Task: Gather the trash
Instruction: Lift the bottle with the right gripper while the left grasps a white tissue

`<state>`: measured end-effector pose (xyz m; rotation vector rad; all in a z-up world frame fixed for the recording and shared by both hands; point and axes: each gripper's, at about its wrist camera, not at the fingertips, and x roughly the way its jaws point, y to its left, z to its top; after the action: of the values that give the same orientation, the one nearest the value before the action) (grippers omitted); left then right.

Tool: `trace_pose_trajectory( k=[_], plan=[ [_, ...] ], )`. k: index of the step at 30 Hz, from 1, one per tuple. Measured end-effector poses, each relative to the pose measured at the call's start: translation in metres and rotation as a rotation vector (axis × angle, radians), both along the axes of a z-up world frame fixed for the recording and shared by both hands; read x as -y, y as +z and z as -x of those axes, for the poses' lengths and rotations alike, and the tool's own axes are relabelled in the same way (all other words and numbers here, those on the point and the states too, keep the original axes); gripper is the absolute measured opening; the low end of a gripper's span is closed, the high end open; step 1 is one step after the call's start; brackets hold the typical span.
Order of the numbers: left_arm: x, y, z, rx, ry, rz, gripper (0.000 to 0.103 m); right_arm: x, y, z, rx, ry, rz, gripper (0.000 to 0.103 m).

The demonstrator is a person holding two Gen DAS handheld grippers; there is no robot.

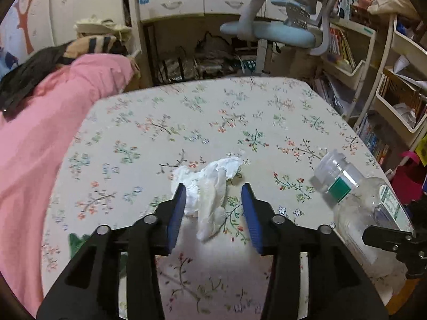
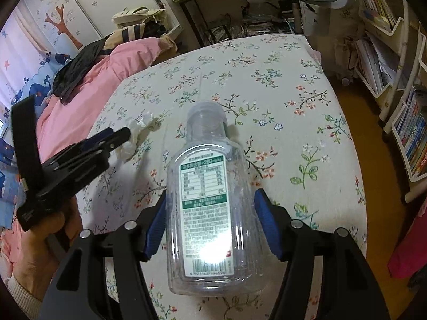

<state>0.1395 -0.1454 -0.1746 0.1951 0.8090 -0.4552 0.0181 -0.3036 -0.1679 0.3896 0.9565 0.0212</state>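
A crumpled white tissue [image 1: 208, 189] lies on the floral tablecloth [image 1: 186, 122]. My left gripper [image 1: 214, 200] is open, its blue-padded fingers on either side of the tissue, apart from it. A clear empty plastic bottle [image 2: 205, 200] with a green and white label lies on the cloth between the fingers of my right gripper [image 2: 210, 200]. The left pad seems to touch the bottle and a small gap shows at the right pad. The bottle also shows in the left wrist view [image 1: 357, 205]. The tissue [image 2: 136, 133] and left gripper [image 2: 106, 141] show at the left of the right wrist view.
A pink blanket [image 1: 40, 146] with dark clothing [image 1: 29, 74] lies left of the table. A blue chair [image 1: 272, 26] and a white desk [image 1: 186, 2] stand behind. Bookshelves and white carts [image 1: 395, 85] line the right. Wooden floor [image 2: 373, 146] lies right of the table.
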Motion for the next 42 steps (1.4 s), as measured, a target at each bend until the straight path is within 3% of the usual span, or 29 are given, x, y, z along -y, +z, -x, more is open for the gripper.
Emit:
trace_pose_trajectory(
  k=[1, 6, 11, 14, 20, 23, 25, 30, 35, 39, 41, 42],
  plan=[
    [0.001, -0.002, -0.003, -0.015, -0.003, 0.0, 0.011, -0.001, -0.001, -0.001, -0.002, 0.003, 0.002, 0.063],
    [-0.008, 0.006, 0.011, -0.017, -0.045, 0.019, 0.005, -0.007, -0.001, -0.001, -0.008, 0.017, 0.002, 0.062],
    [-0.032, 0.031, 0.047, -0.026, -0.075, 0.068, 0.005, -0.016, 0.004, 0.005, 0.006, 0.05, -0.024, 0.061],
    [-0.044, 0.036, 0.067, -0.031, -0.089, 0.054, 0.005, -0.026, 0.007, 0.01, 0.012, 0.078, -0.023, 0.061],
    [-0.063, 0.025, 0.094, -0.117, -0.088, 0.002, 0.006, -0.036, 0.004, 0.013, -0.007, 0.104, -0.013, 0.061],
    [-0.065, 0.014, 0.094, -0.139, -0.073, -0.038, 0.026, -0.036, 0.003, 0.013, -0.008, 0.102, 0.006, 0.062],
    [-0.065, 0.008, 0.092, -0.141, -0.053, -0.07, 0.048, -0.036, 0.004, 0.012, -0.006, 0.098, 0.028, 0.062],
    [-0.057, 0.006, 0.095, -0.119, -0.077, -0.106, 0.066, -0.038, 0.003, 0.008, -0.017, 0.106, 0.061, 0.067],
    [-0.039, -0.003, 0.103, -0.096, -0.149, -0.217, 0.069, -0.043, 0.0, 0.005, -0.033, 0.124, 0.112, 0.068],
    [-0.038, -0.01, 0.102, -0.112, -0.17, -0.262, 0.069, -0.043, -0.001, 0.003, -0.043, 0.135, 0.138, 0.068],
    [-0.043, -0.012, 0.097, -0.148, -0.174, -0.231, 0.062, -0.044, -0.003, 0.003, -0.051, 0.143, 0.138, 0.061],
    [-0.045, -0.013, 0.097, -0.162, -0.176, -0.214, 0.047, -0.044, -0.004, 0.002, -0.056, 0.151, 0.135, 0.059]
  ],
)
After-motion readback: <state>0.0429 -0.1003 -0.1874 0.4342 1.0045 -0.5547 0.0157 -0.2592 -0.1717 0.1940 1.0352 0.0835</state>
